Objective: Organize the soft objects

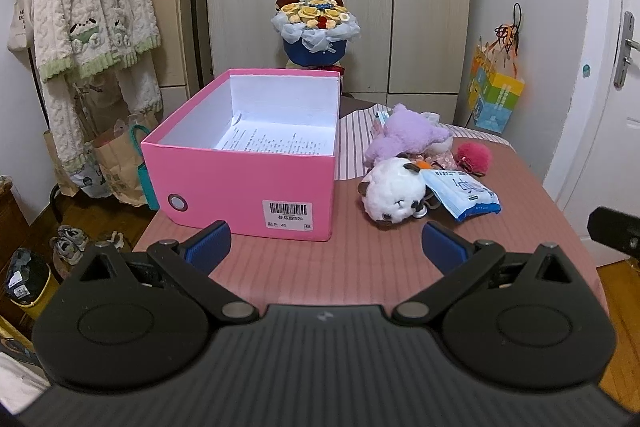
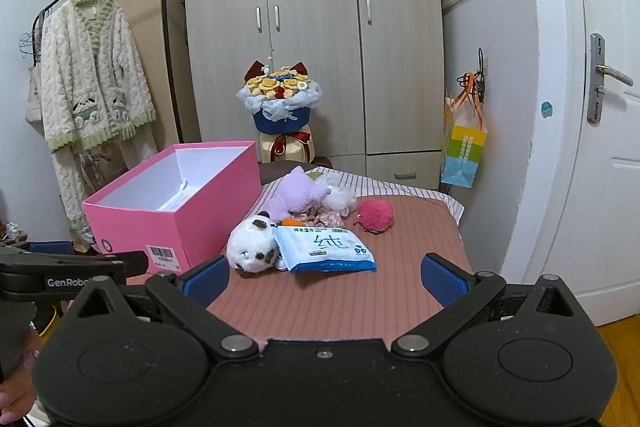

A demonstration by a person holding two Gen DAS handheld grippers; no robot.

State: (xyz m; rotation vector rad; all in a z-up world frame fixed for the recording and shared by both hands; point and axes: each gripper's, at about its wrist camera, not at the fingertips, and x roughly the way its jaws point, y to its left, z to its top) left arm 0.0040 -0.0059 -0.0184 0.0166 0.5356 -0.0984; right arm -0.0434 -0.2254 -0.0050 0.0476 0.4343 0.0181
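An open pink box point(image 1: 240, 183) point(image 2: 168, 223) stands on the left of the pink-clothed table, with a printed sheet inside. To its right lies a heap of soft things: a white panda plush point(image 1: 394, 197) point(image 2: 250, 247), a purple plush point(image 1: 404, 135) point(image 2: 294, 193), a red pompom point(image 1: 474, 157) point(image 2: 376, 215) and a blue-white wipes pack point(image 1: 464, 193) point(image 2: 324, 247). My left gripper point(image 1: 326, 247) is open and empty, over the table in front of the box. My right gripper point(image 2: 324, 277) is open and empty, just before the panda and the pack.
A flower bouquet point(image 1: 316, 27) point(image 2: 282, 99) stands behind the table before a wardrobe point(image 2: 312, 27). A clothes rack with a fleece robe point(image 1: 88, 7) is on the left, with paper bags point(image 1: 116, 163) and shoes below. A door point(image 2: 600, 107) is on the right.
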